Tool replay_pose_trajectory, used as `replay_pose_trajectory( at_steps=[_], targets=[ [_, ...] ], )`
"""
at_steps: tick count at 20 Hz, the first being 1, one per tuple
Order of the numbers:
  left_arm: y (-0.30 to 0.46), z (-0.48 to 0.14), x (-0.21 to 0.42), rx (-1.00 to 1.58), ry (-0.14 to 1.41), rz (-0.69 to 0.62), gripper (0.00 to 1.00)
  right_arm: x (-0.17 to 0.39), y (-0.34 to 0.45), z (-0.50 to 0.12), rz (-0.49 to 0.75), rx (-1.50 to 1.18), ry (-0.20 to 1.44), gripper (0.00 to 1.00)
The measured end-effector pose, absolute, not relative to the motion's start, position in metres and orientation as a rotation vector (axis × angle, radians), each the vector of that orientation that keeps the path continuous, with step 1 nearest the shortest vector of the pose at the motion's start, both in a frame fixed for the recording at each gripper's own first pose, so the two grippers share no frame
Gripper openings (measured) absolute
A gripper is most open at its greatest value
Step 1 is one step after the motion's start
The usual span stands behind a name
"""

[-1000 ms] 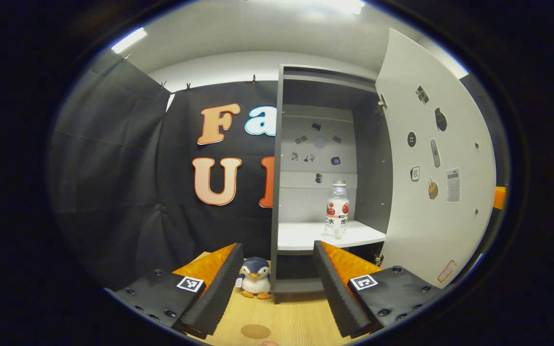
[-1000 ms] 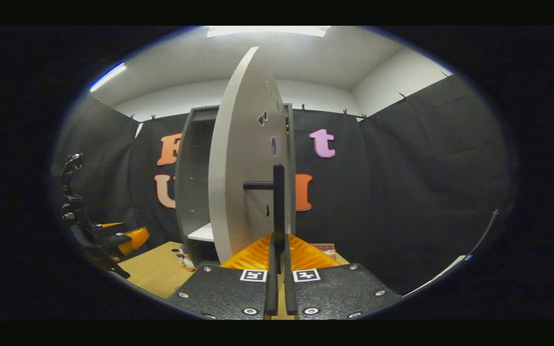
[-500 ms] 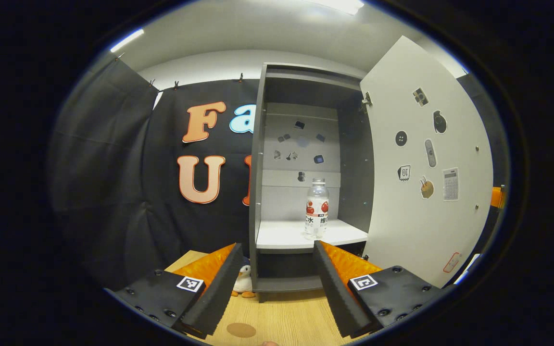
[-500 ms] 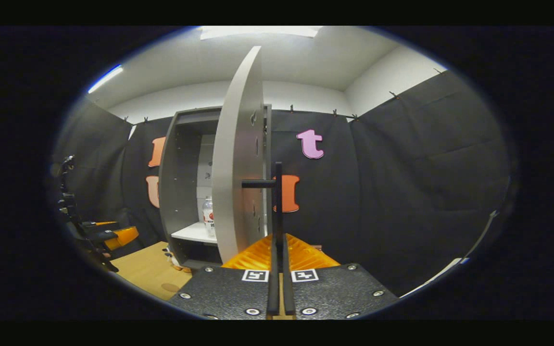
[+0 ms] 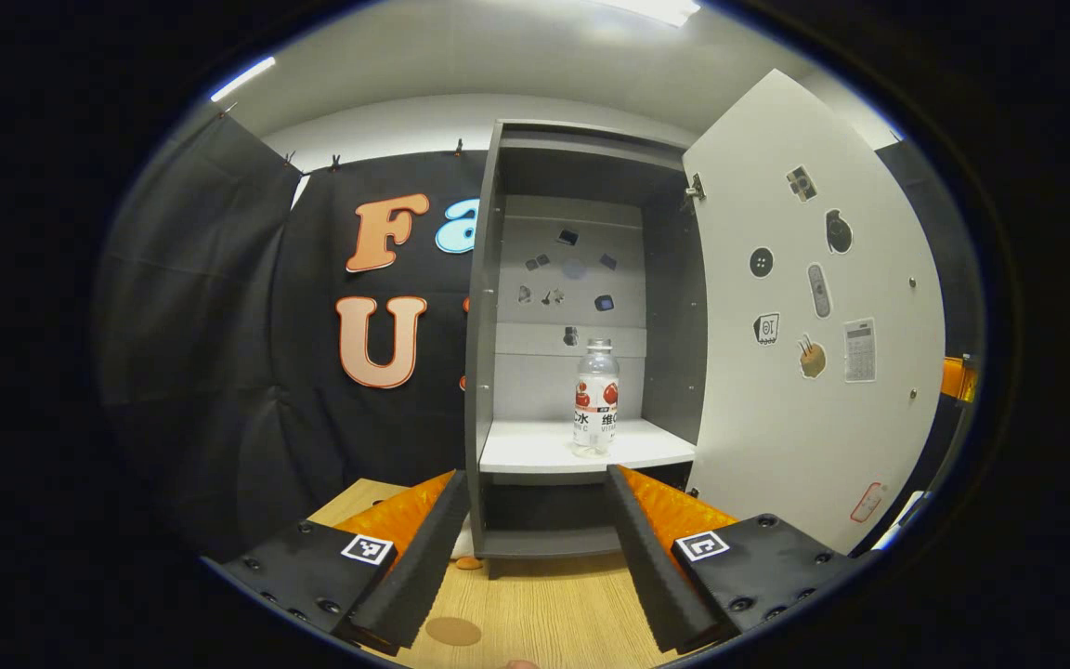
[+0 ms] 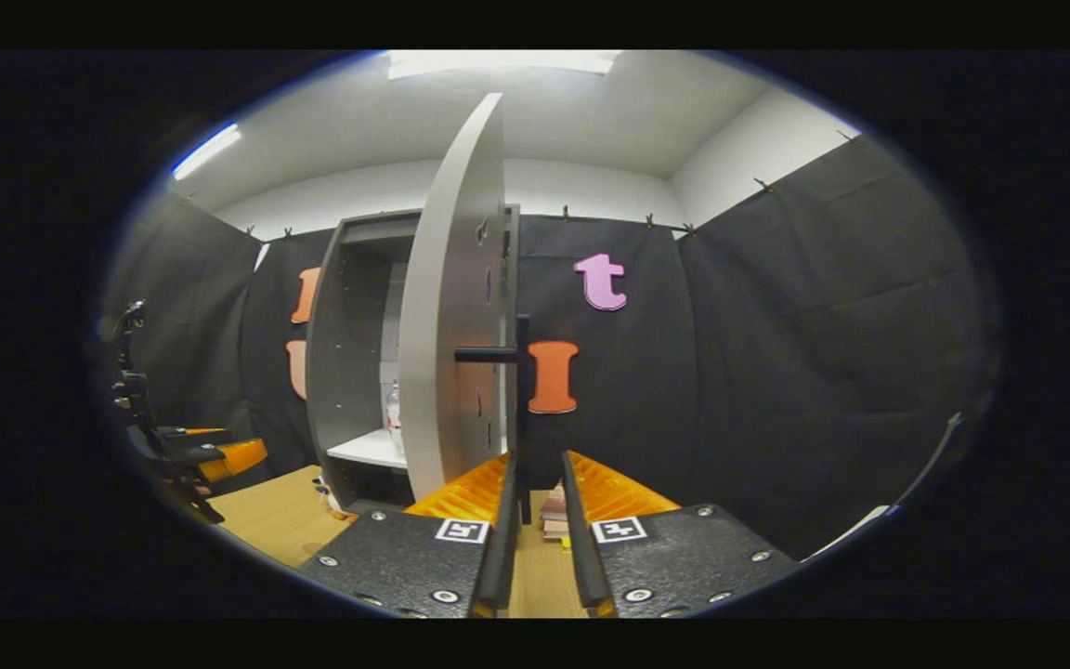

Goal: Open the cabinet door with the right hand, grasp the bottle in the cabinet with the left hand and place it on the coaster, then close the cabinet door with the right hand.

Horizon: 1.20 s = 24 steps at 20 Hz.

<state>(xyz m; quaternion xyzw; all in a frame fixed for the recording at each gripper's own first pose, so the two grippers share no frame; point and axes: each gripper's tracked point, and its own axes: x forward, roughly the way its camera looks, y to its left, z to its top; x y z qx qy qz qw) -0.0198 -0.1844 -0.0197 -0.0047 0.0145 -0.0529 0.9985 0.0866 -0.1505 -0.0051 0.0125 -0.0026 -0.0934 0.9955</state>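
The grey cabinet [image 5: 484, 307] stands with its white door [image 5: 804, 325] swung wide to the right. A clear bottle [image 5: 596, 398] with a red-and-white label stands upright on the white shelf [image 5: 535, 453]. My left gripper [image 5: 535, 478] is open, well short of the shelf, with the bottle slightly right of centre above it. A brown round coaster [image 5: 453, 631] lies on the wooden table below my left finger. In the right gripper view my right gripper [image 6: 538, 465] is open, and the door's black handle [image 6: 522, 409] stands between its fingers near the left one. The door [image 6: 451, 307] partly hides the bottle [image 6: 394, 409].
Stickers dot the door's inner face and the cabinet's back wall. A toy penguin [image 5: 467, 557] peeks out beside the cabinet's foot. In the right gripper view my left gripper [image 6: 219, 455] shows far left over the table [image 6: 284, 520], and a small stack [image 6: 552, 516] lies beyond my fingers.
My right gripper's fingers have parted from the door handle, which they clamped before. The door swung wider. The left gripper view shifted to face the cabinet opening more squarely.
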Motion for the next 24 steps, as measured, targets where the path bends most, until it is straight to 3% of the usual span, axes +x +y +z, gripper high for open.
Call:
replay_pose_trajectory(
  at_steps=[9, 11, 12, 14, 16, 24],
  targets=[
    [-0.193, -0.019, -0.011, -0.01, 0.028, -0.114, 0.96, 0.041, -0.135, -0.003, -0.22, 0.037, 0.031, 0.8],
    [-0.196, -0.02, -0.009, -0.018, 0.034, -0.118, 0.95, 0.033, -0.123, 0.004, -0.201, 0.034, 0.026, 0.76],
    [-0.197, -0.022, -0.009, -0.027, 0.041, -0.121, 0.95, 0.031, -0.115, 0.007, -0.187, 0.029, 0.021, 0.83],
    [-0.202, -0.024, -0.005, -0.044, 0.046, -0.136, 0.95, 0.026, -0.102, 0.013, -0.166, 0.013, 0.011, 0.81],
    [-0.204, -0.024, 0.001, -0.047, 0.046, -0.149, 0.95, 0.025, -0.083, 0.017, -0.137, -0.004, 0.003, 0.87],
    [-0.21, -0.03, 0.065, -0.043, 0.044, -0.228, 0.95, 0.072, -0.005, 0.005, -0.05, 0.005, 0.031, 0.92]
  ],
)
